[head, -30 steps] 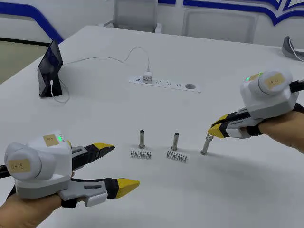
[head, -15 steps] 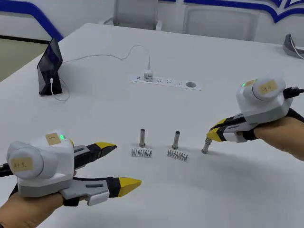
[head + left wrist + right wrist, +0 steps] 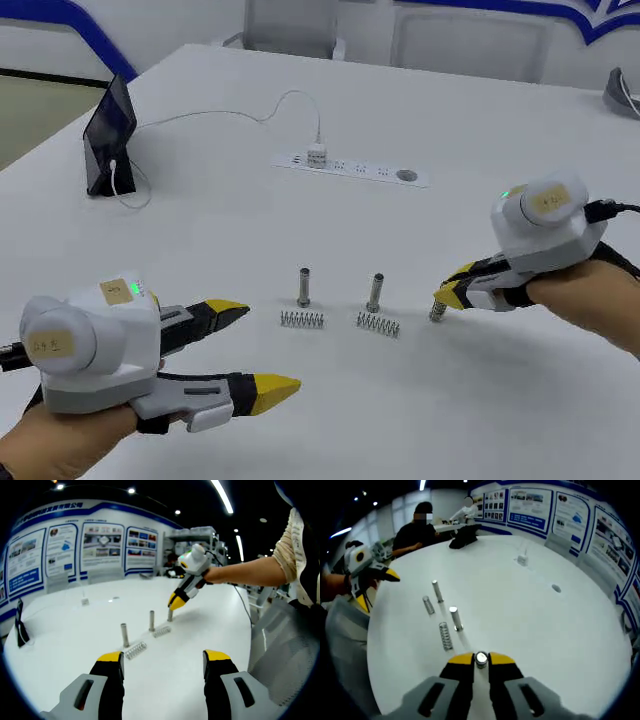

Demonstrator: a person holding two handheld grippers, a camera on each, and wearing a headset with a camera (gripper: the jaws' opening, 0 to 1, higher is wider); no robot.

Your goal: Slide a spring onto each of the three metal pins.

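Two bare metal pins (image 3: 304,286) (image 3: 376,292) stand upright on the white table, each with a loose spring (image 3: 301,319) (image 3: 378,324) lying in front of it. My right gripper (image 3: 448,294) is shut on a third spring (image 3: 437,312) that sits over the third pin, whose round top (image 3: 481,658) shows between the jaws. My left gripper (image 3: 255,348) hovers open and holds nothing at the near left, well short of the pins. In the left gripper view the pins (image 3: 124,635) (image 3: 151,620) stand ahead of my open left gripper (image 3: 162,662).
A white power strip (image 3: 350,170) with a plugged charger lies behind the pins. A dark tablet on a stand (image 3: 107,135) stands at the far left, its cable trailing on the table. Chairs stand past the far edge. People sit at another table (image 3: 422,522).
My right gripper has moved down along the third pin, taking the spring lower on it. The left gripper has stayed in place.
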